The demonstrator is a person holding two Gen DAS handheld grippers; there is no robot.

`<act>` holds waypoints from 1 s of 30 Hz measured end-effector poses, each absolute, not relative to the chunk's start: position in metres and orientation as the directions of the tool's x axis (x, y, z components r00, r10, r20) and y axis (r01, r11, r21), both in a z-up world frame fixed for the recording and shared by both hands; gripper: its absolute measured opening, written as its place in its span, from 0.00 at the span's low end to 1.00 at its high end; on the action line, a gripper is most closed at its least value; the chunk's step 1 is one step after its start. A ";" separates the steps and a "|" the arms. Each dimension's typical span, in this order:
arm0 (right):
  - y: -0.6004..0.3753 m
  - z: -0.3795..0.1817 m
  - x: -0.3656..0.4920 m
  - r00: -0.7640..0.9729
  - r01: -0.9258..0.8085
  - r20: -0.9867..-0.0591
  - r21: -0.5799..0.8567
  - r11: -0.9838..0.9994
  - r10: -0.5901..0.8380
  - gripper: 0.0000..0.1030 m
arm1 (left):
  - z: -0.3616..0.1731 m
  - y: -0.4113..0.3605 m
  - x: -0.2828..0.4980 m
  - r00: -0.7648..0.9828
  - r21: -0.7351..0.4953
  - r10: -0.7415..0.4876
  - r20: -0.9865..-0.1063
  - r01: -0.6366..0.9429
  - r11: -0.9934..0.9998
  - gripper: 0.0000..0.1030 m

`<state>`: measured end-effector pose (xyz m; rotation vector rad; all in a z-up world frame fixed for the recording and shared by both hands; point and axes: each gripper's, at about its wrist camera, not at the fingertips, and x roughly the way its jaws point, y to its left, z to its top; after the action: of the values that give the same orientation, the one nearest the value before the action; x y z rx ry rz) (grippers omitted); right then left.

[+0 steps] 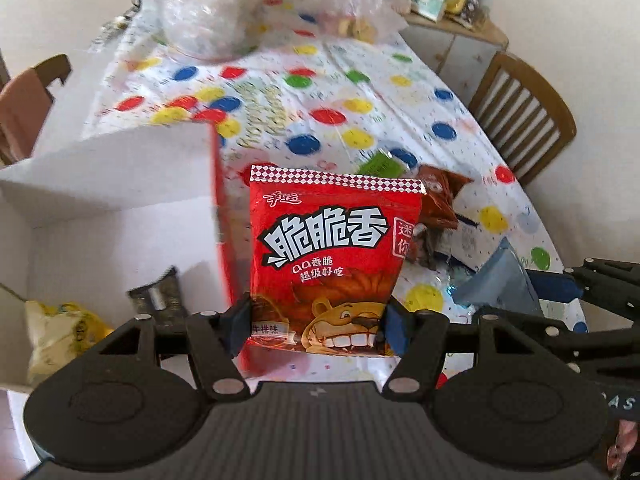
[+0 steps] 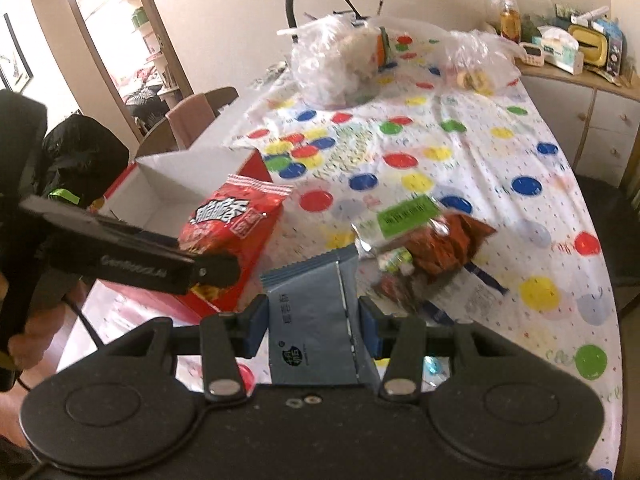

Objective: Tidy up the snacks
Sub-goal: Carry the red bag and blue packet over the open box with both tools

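Note:
My left gripper (image 1: 316, 322) is shut on a red snack bag with a lion (image 1: 330, 256), held upright just right of the red box's wall. That red bag (image 2: 228, 222) and the left gripper (image 2: 216, 270) also show in the right wrist view, at the box's near corner. My right gripper (image 2: 314, 322) is shut on a grey-blue packet (image 2: 316, 320), above the table's near part. The same packet (image 1: 500, 280) shows at the right in the left wrist view. The red box with white inside (image 1: 120, 224) holds a yellow packet (image 1: 60, 332) and a dark packet (image 1: 158, 298).
A pile of snacks lies on the dotted tablecloth (image 2: 460, 152): a green-labelled packet (image 2: 408, 210) and a brown-orange bag (image 2: 448, 246). Clear plastic bags (image 2: 336, 64) sit at the far end. Wooden chairs (image 1: 524, 112) stand around the table; a cluttered cabinet (image 2: 580, 80) is at the far right.

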<state>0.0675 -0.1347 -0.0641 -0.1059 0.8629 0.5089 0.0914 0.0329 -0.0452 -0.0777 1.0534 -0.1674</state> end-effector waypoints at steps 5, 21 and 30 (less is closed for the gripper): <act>-0.098 -0.055 0.069 0.544 -0.499 -0.733 0.109 0.859 0.409 0.45 | -0.029 0.064 0.080 0.524 -0.132 -0.146 -0.839 0.064 0.989 0.63; 0.032 -0.060 0.082 0.511 -0.611 -0.723 0.075 0.788 0.465 0.45 | -0.012 0.182 0.054 0.572 -0.070 -0.005 -0.820 -0.093 0.993 0.63; 0.081 -0.095 0.093 0.487 -0.642 -0.768 0.009 0.767 0.416 0.45 | -0.041 0.234 0.054 0.510 -0.026 0.066 -0.858 -0.172 0.985 0.63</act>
<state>0.0931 0.0812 -0.0947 -0.2967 0.8425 0.6546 0.0544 0.2345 -0.0408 -0.1129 1.0266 0.1434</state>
